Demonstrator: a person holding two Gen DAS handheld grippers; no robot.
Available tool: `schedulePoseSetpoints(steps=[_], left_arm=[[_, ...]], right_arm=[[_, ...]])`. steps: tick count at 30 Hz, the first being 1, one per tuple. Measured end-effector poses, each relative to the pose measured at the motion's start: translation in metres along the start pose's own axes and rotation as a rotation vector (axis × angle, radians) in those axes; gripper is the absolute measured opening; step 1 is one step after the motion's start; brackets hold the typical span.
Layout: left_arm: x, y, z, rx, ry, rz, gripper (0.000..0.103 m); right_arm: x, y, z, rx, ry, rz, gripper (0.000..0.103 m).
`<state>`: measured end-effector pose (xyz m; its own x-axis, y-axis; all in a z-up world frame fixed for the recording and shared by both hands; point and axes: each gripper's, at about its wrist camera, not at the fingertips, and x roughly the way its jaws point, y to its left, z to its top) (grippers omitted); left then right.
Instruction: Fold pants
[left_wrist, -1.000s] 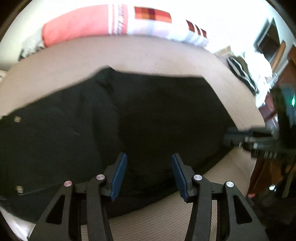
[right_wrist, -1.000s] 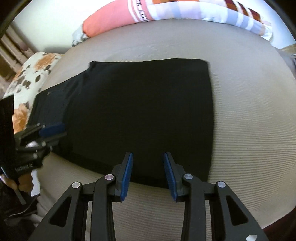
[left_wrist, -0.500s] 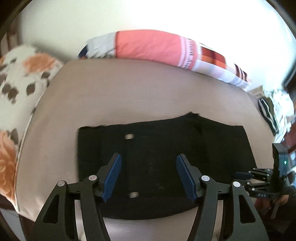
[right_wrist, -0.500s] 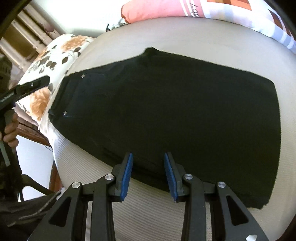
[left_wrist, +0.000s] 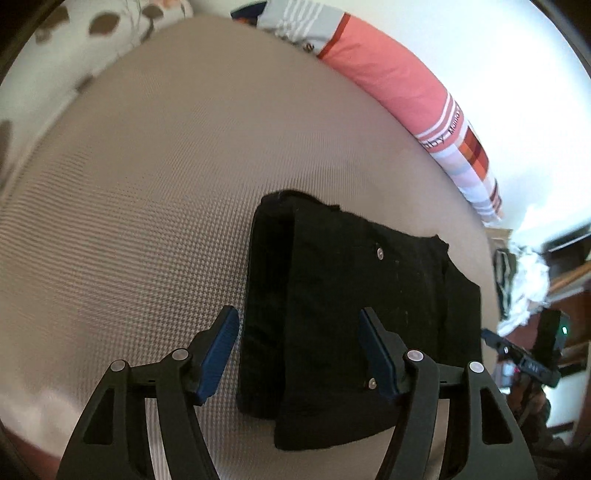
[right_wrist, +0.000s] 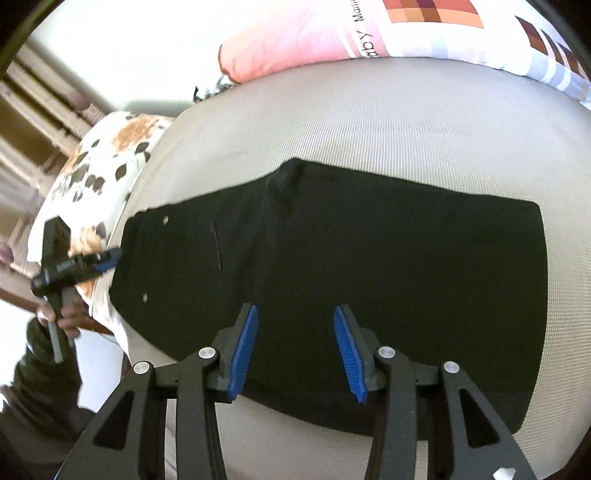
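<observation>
The black pants (right_wrist: 369, 266) lie folded flat on the beige bed (right_wrist: 406, 122), waistband with small metal rivets at the left end. In the left wrist view the pants (left_wrist: 354, 317) show end-on, with one layer stepped over another. My left gripper (left_wrist: 297, 350) is open and empty, held above the waistband end; it also shows in the right wrist view (right_wrist: 107, 260) beside the pants' left edge. My right gripper (right_wrist: 293, 350) is open and empty over the pants' near edge; it shows in the left wrist view (left_wrist: 491, 338) at the far right.
A pink and striped pillow (left_wrist: 399, 85) lies along the bed's far edge. A floral pillow (right_wrist: 99, 173) lies at the left end. Clothes (left_wrist: 524, 280) and wooden furniture stand beyond the right end. A wide stretch of bare bed (left_wrist: 129, 221) lies left of the pants.
My left gripper has pulled back and swung left, so the pants look smaller and shifted right. My right gripper has drawn back a little; both stay open.
</observation>
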<state>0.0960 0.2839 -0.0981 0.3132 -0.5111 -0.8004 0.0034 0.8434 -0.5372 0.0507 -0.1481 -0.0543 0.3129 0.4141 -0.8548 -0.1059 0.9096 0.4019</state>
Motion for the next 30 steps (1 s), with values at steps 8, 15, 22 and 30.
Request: schedulePoseSetpoints(steps=[8,15,22,30], left_arm=[[0.015,0.026,0.011,0.012,0.075,-0.149,0.067],[0.031,0.033,0.030,0.028,0.161,-0.345,0.067],[0.055,0.007,0.042,0.083,0.170,-0.382,0.056],[0.040,-0.010,0.023,0.026,0.058,-0.157,0.037]], right_arm=[[0.024,0.026,0.016,0.018,0.041,-0.038,0.044],[0.041,0.049,0.025,0.017,0.057,-0.036,0.044],[0.052,0.060,0.030,0.025,0.058,-0.009,0.044],[0.031,0.042,0.031,0.037,-0.014,-0.031,0.045]])
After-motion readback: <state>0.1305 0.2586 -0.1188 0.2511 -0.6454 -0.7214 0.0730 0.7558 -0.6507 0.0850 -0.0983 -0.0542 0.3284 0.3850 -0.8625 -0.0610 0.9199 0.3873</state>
